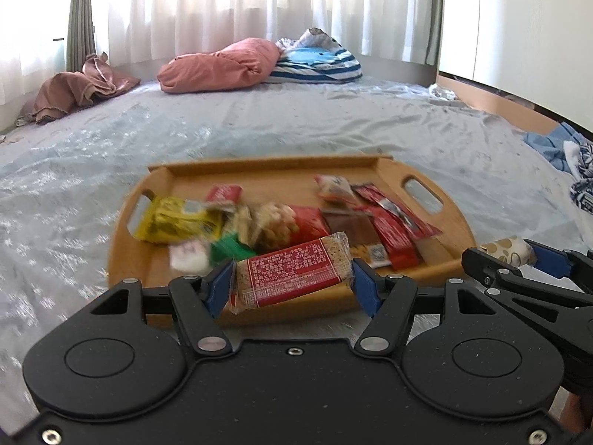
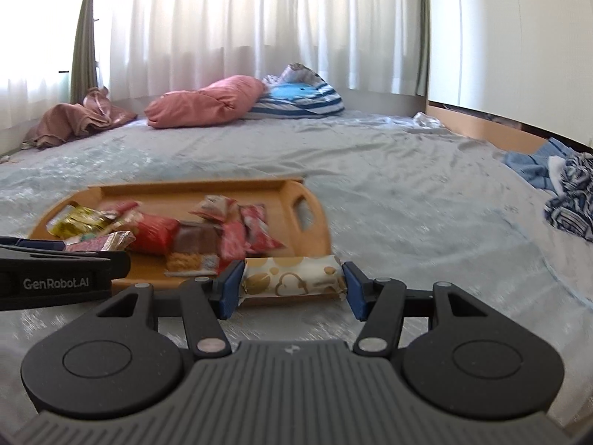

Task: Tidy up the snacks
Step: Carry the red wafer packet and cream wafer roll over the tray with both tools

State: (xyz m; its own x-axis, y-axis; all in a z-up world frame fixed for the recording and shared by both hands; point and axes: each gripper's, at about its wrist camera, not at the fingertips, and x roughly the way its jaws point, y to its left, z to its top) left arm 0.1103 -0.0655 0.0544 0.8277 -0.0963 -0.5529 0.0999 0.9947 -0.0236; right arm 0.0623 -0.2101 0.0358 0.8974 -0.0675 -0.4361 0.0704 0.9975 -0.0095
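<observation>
Currently both grippers sit side by side at the near edge of the wooden tray, each angled forward and somewhat downward over the grey bedsheet. Left gripper: blue pads clamped on the two ends of a red-labelled snack bar, held crosswise just above the tray's near rim. Right gripper: jaws clamped endwise on a cream packet with gold hearts, likewise crosswise, just off the tray's near right corner. Remaining snacks, a yellow packet, red sachets and a brown bar, lie heaped in the tray. Background slightly motion-blurred; pink pillow at far end.
</observation>
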